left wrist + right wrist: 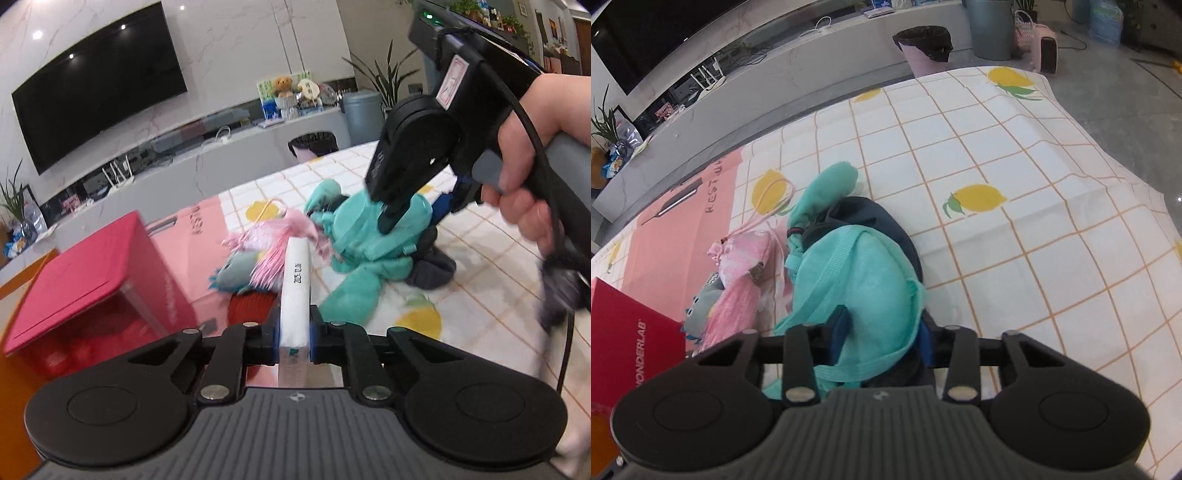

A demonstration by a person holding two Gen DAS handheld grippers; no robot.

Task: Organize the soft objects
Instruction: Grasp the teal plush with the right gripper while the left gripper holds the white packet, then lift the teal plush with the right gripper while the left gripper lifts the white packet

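Now the teal plush (871, 295) sits bunched on the lemon-print worktop (1015, 155), clenched by the right tool (882, 332) over a dark garment (882, 221); a lift could drag that garment and the pink fringed toy (738, 288) along. The right hand (532, 166) angles steeply down. The left tool (293, 332), level, grips a white tissue pack (295, 284) near the red box (85, 291).

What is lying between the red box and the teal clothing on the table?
A pink fringed cloth and a small grey stuffed toy lie between the red box and the teal clothing, clearest in the right wrist view.
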